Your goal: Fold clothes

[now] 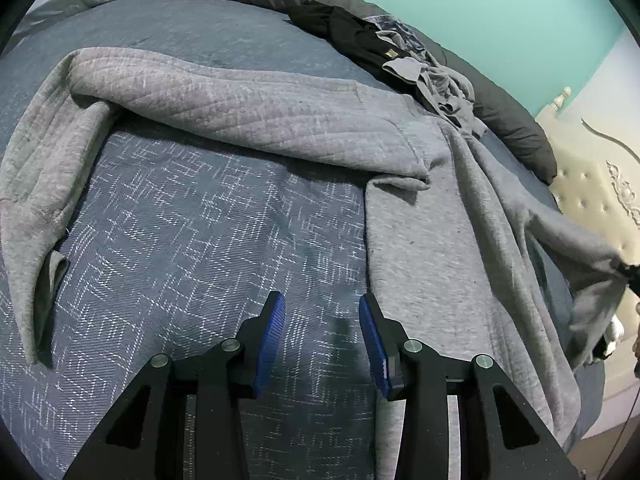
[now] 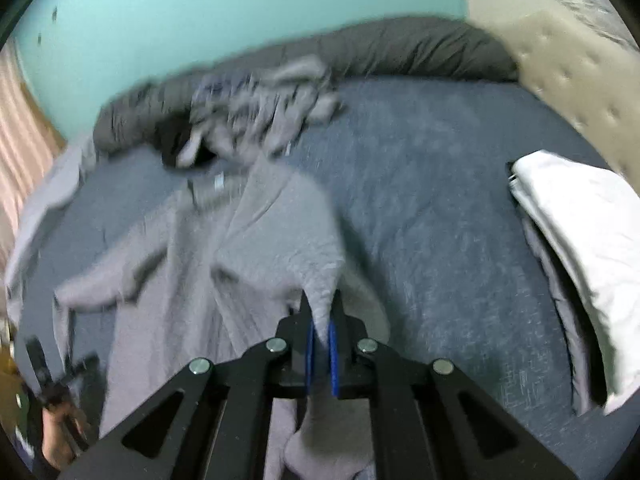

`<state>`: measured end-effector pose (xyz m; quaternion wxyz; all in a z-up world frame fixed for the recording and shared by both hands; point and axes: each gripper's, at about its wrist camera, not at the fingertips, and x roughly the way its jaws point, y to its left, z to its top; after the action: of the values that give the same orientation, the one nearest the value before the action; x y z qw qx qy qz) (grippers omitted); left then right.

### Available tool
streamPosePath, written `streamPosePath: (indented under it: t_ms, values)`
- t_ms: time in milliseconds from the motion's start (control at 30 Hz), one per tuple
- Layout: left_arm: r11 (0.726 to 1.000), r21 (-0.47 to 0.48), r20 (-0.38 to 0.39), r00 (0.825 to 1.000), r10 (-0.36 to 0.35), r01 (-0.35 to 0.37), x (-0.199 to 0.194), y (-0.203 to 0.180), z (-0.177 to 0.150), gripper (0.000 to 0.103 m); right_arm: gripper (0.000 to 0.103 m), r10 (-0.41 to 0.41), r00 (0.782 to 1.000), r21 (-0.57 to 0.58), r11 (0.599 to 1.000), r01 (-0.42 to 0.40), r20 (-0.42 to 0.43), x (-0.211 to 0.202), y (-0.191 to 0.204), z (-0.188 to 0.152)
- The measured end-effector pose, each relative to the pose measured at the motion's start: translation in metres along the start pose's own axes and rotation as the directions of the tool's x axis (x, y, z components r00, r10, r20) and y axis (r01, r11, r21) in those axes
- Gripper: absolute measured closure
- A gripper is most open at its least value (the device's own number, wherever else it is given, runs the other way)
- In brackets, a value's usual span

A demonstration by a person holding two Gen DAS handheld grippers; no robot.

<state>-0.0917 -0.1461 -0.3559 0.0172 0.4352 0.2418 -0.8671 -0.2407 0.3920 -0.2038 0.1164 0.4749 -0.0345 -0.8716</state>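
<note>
A bed [image 1: 192, 28] covered by a blue bedspread [image 1: 192, 240] with a pale crosshatch weave fills both views. A turquoise wall [image 1: 460, 4] is seen behind it, and a cream tufted headboard [image 1: 588, 184] at one end. A dark grey duvet [image 1: 516, 120] is bunched along the far edge of the bed. Against it lies a heap of clothes [image 1: 404, 52], black and grey, touching the far part of the grey sweatshirt [image 1: 432, 216].

The grey sweatshirt is spread over the bedspread; a quilted part [image 1: 224, 108] is folded across toward the left of the left wrist view, and one edge is drawn up off the bed at the right. A folded white cloth [image 2: 580, 240] rests near the headboard, well apart from the sweatshirt.

The left gripper [image 1: 322, 336] is pointed steeply down over bare bedspread just beside the sweatshirt's edge; its fingers stand apart with nothing between them. The right gripper [image 2: 321, 332] is likewise pitched down; its fingers are closed on a pinch of the sweatshirt, which rises to them in a peak. The right wrist view is blurred. A hand [image 2: 60, 432] is glimpsed at that view's lower left.
</note>
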Motion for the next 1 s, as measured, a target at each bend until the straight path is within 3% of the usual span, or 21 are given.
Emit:
streamPosePath:
  t_ms: [67,233,267,400,467,567,667,800,933,1000]
  values:
    - [1.000,-0.002,0.000,1.000,0.000,0.000,0.000,0.000,0.000,0.061,0.097,-0.001,0.997,-0.011,1.000,0.000,-0.074,0.026,0.003,-0.007]
    - [1.000,-0.009,-0.001,1.000,-0.003,0.003,-0.001,0.003,0.002,0.061,0.088,0.103,0.979,0.095,0.992,-0.088,-0.174,0.074,0.005,-0.034]
    - [1.000,-0.011,-0.002,1.000,-0.006,0.006,-0.001,0.004,0.002,0.061,0.079,0.113,0.978,0.112,0.989,-0.094,-0.178,0.079,0.005,-0.038]
    - [1.000,-0.019,-0.007,1.000,-0.021,0.021,0.000,0.005,0.003,0.061,0.045,0.084,0.996,0.157,0.985,-0.078,-0.030,0.045,-0.012,-0.042]
    - [1.000,-0.020,-0.005,1.000,-0.024,0.024,0.000,0.005,0.004,0.061,0.044,0.082,0.996,0.206,0.974,-0.090,0.046,0.025,-0.030,-0.046]
    - [0.999,-0.017,-0.001,1.000,-0.027,0.027,-0.001,0.003,0.005,0.061,0.044,0.085,0.994,0.331,0.938,-0.102,0.067,0.014,-0.064,-0.066]
    - [1.000,-0.013,0.001,1.000,-0.028,0.028,-0.001,0.001,0.005,0.061,0.044,0.041,0.999,0.419,0.907,-0.030,-0.019,0.025,-0.085,-0.092]
    - [1.000,-0.011,-0.001,1.000,-0.027,0.027,-0.002,0.000,0.003,0.061,0.044,0.087,0.991,0.485,0.874,-0.026,-0.104,0.044,-0.093,-0.127]
    - [1.000,-0.018,-0.003,1.000,-0.024,0.024,-0.002,0.001,0.003,0.061,0.045,0.116,0.982,0.414,0.909,-0.044,-0.149,0.054,-0.076,-0.140]
    - [1.000,-0.015,-0.002,1.000,-0.024,0.024,-0.002,0.000,0.003,0.061,0.067,0.111,0.980,0.372,0.927,-0.043,-0.165,0.058,-0.065,-0.143]
